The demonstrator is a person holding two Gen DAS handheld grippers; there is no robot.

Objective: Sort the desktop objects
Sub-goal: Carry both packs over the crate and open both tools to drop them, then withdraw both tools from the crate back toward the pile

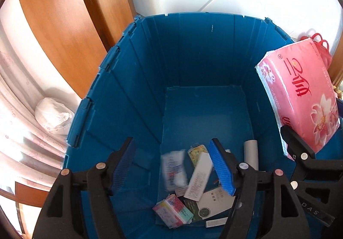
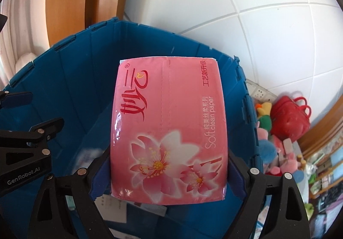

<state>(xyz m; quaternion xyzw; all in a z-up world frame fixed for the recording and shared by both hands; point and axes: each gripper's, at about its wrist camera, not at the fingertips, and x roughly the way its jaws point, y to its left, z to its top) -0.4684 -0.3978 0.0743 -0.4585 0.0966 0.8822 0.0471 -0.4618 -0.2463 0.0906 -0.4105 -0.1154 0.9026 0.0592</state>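
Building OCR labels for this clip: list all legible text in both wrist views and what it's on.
"Soft clean paper", on the pink tissue pack, along its right side.
"工艺新升级", on the same pack, upper right.
"纯美丝柔系列", beside "clean paper".
"GenRobot.AI", on the left gripper body, seen in the right wrist view.
"DAS", on the right gripper body; rest cut off.
Print on the small boxes in the blue bin: too blurred.

i see a deep blue crate (image 1: pixel 193 50). the tissue pack (image 2: pixel 169 132) is pink with pale pink and white blossoms and red lettering. my left gripper (image 1: pixel 173 166) has black arms and bright blue pads (image 1: pixel 221 169). a small box (image 1: pixel 173 213) at the near end shows pink, yellow and teal patches. far right, a red bag (image 2: pixel 289 117).
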